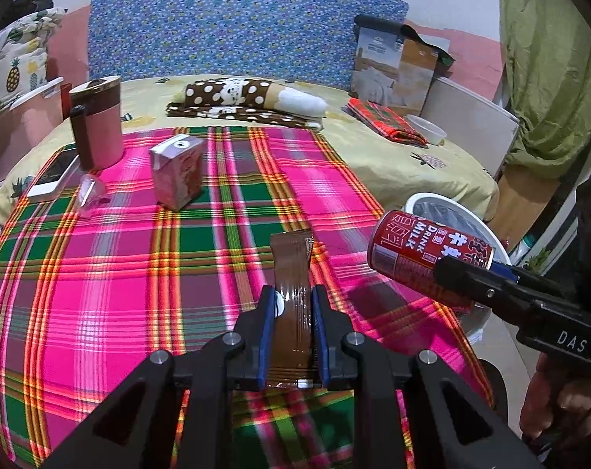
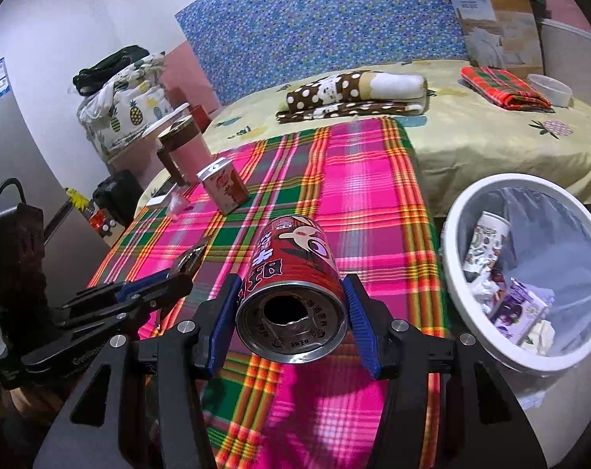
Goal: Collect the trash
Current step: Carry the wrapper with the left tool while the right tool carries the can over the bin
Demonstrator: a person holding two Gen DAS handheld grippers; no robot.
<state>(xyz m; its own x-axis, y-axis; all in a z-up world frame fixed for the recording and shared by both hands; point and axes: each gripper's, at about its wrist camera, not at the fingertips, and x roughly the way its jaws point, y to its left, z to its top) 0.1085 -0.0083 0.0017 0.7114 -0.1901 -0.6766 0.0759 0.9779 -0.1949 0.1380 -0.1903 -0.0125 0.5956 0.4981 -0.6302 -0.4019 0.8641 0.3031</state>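
item: your left gripper (image 1: 293, 305). its blue pads are clamped on a flat brown wrapper (image 1: 293, 273), which sticks out forward past the fingertips, lifted over the plaid cloth (image 1: 139, 293).

item: your right gripper (image 2: 291, 305). its pads are clamped on the sides of a red milk can (image 2: 293, 285); the can's opened top faces back toward the camera, its base points forward and away. seen from the left gripper, this can (image 1: 428, 250) hangs ahead and to the right, tilted, in front of the bin.

item: white waste bin (image 2: 457, 234). just to the right of your right gripper, beside the edge of the cloth. inside it you have a paper cup (image 2: 487, 246), a purple carton (image 2: 518, 308) and crumpled paper.

item: pink drink carton (image 1: 176, 172). upright on the cloth, ahead and to the left of your left gripper, well apart from both grippers.

item: pink mug (image 1: 98, 121) with a brown lid. further ahead and left, beyond the carton. a phone (image 1: 55, 176) lies just beside it, and a clear plastic scrap (image 1: 90, 191) lies near its foot.

item: far side, well ahead of both grippers: a polka-dot bundle (image 1: 252, 97), a folded red plaid cloth (image 1: 385, 121), a white bowl (image 1: 426, 129).
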